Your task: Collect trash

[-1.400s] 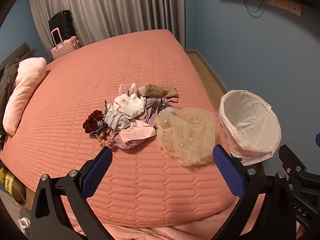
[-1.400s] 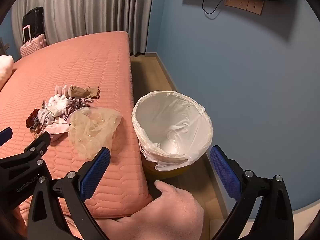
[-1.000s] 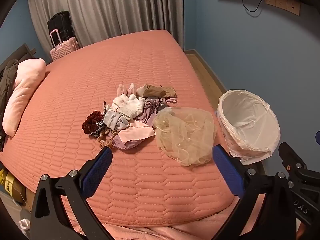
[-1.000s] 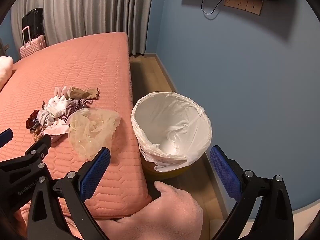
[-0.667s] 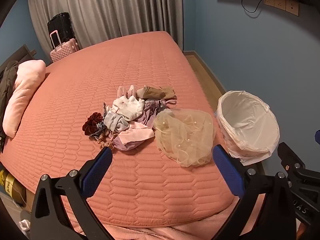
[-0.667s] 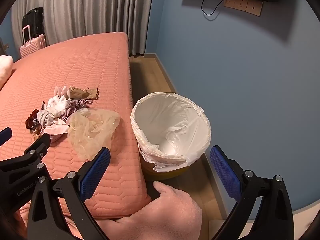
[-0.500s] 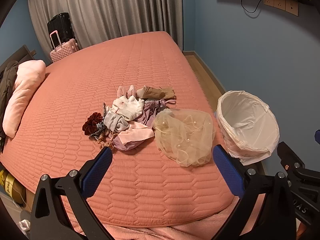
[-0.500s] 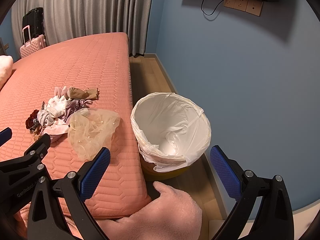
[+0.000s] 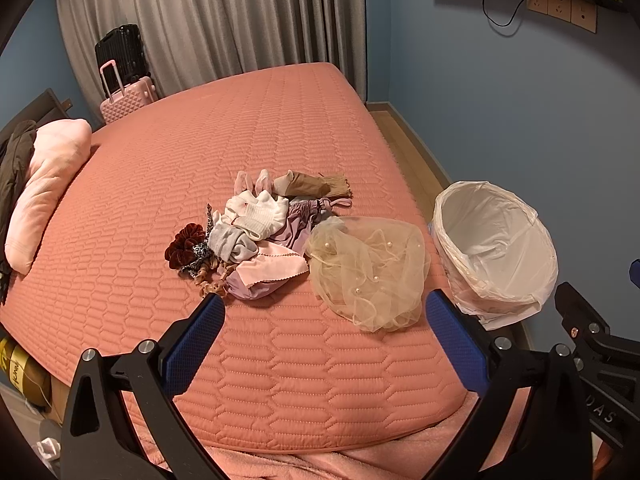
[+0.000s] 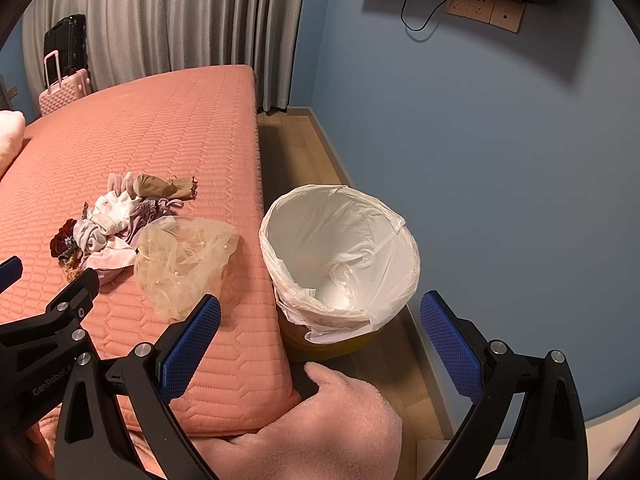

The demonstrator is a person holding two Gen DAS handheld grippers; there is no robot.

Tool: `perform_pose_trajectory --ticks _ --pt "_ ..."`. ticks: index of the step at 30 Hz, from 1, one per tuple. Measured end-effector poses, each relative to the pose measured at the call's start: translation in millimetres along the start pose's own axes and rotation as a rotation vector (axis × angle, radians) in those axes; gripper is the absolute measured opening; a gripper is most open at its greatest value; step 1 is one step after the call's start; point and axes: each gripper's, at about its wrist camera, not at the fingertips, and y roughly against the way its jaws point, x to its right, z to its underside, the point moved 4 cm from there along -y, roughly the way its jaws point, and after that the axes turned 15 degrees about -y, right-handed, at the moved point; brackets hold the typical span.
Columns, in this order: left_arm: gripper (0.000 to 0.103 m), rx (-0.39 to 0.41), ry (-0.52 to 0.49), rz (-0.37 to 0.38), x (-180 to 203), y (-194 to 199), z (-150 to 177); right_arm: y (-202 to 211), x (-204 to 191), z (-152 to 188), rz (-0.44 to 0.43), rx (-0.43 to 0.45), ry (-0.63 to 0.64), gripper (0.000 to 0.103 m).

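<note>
1. My left gripper [image 9: 326, 332] is spread wide and holds nothing; it hangs over the near part of the bed [image 9: 280, 380], pointing along the mattress.
2. My right gripper [image 10: 320, 332] is spread wide too, empty, and looks down at the bin [image 10: 340, 256], which stands on the floor close against the side of the bed.
3. The trash is a heap of small cloth scraps [image 9: 256, 236] in the middle of the bed, with a beige net [image 9: 368, 268] lying at its right edge, nearest the bin.
4. From my left gripper the net lies straight ahead and a little right, and the heap ahead and a little left, so I judge the left is the nearer one for either.
5. The net spreads wide and flat, its longer run going from the heap towards me.
6. The bin is to the right of the net, past the mattress edge, so a carry would go rightward and down.
</note>
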Motion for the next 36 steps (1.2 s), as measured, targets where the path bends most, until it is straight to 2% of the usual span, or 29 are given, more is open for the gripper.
perform_pose_trajectory --ticks 36 --pt "0.096 0.0 0.001 0.003 1.0 -0.3 0.5 1.6 2.5 0.9 0.012 -0.003 -0.009 0.097"
